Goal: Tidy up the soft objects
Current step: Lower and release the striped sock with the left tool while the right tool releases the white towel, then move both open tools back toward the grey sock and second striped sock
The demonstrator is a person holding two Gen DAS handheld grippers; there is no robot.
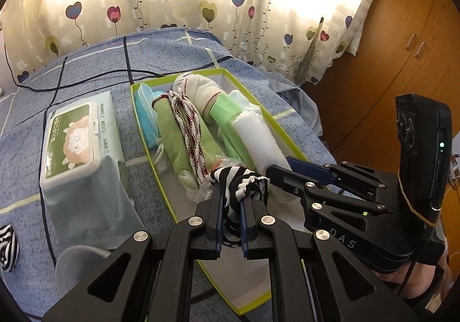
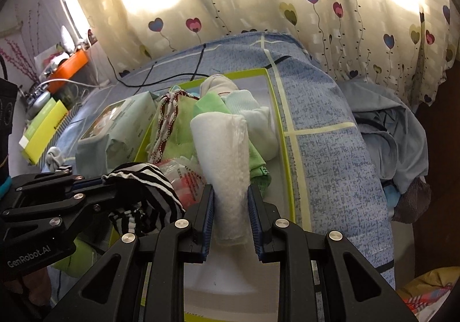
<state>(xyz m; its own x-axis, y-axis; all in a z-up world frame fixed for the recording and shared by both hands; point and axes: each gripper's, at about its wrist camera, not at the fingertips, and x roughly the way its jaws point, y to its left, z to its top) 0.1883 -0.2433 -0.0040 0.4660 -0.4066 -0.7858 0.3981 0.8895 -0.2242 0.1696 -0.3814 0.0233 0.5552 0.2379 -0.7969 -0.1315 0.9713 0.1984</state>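
- left tongs: clamped tight on a black-and-white striped sock, bunched between the pads and hanging over the near end of the green-rimmed box. judged very light, limp and stretchy; the loose end flops past the pad tips. a hold at the bunched middle seems sound, while a pinch on the frilled cuff alone would likely let it slide out.
- right tongs: narrowed onto the near end of a white rolled towel, pads pressing both sides. the roll lies lengthwise in the box, its far end leaning on the other cloths. judged light, soft and compressible, the nap giving fair friction. gripped at one end only, the far end may droop or the roll may loosen; a hold nearer mid-length would likely carry it straighter.
- box contents beyond: a crinkled clear plastic packet, judged slippery; a green cloth with a red-and-white braided cord laid over it; a pale rolled sock; a blue face mask at the left wall. all judged soft and easily snagged.
- beside the box on the bed: a wet-wipe pack, touching nothing held.
- a second striped sock lies at the left edge, well apart.
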